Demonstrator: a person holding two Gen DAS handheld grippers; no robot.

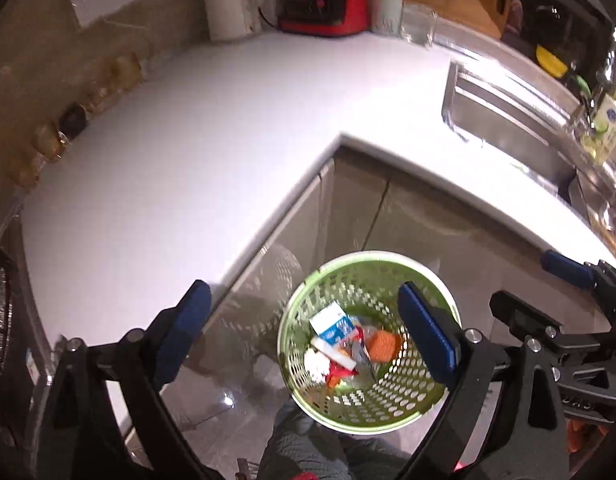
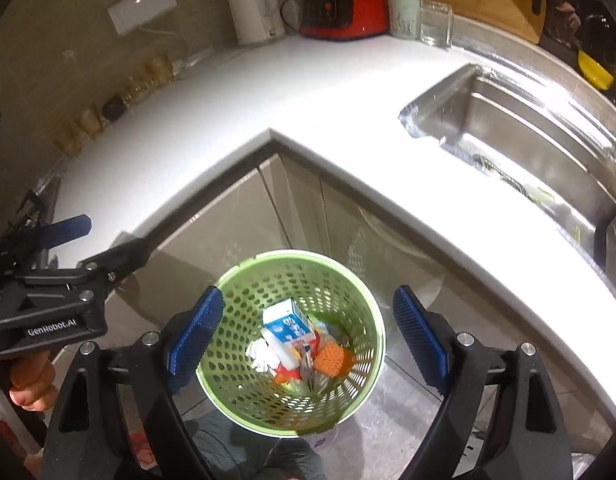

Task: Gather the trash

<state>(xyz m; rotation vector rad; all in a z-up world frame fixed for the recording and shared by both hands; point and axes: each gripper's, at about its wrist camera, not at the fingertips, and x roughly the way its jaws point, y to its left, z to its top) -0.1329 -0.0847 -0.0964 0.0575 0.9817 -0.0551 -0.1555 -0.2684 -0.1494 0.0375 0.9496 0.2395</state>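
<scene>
Clearance above the green basket (image 2: 292, 340) is what we manage at this stage. The basket stands on the floor in the inner corner of the L-shaped countertop (image 2: 348, 92), close to the cabinet doors. Inside it lie a blue-and-white carton (image 2: 287, 326), crumpled white paper (image 2: 262, 356), an orange mesh piece (image 2: 330, 358) and some red scraps.

The left gripper (image 1: 304, 332) has its jaws spread wide with nothing between the pads; the right gripper (image 2: 308, 336) likewise stands wide and holds nothing. Both point steeply downward over the basket mouth.

We judge the drop to be complete and the current step to be a withdrawal, followed by a search for further trash. The visible countertop looks bare of loose litter. Only fixtures show on it: a white kettle (image 2: 254, 8), a red appliance (image 2: 344, 8), a cup (image 2: 404, 14) and a glass container (image 2: 436, 22) against the back wall, and small jars (image 2: 88, 124) along the left wall. The sink (image 2: 528, 132) lies to the right; whether it holds debris we cannot tell.

To do this step well:
1. We keep both jaws open so that no item snags and lifts out.
2. We keep the two grippers apart; they sit near each other here.
3. We clear the counter edge before swinging sideways.
4. We scan the sink area and the floor before declaring collection finished.
</scene>
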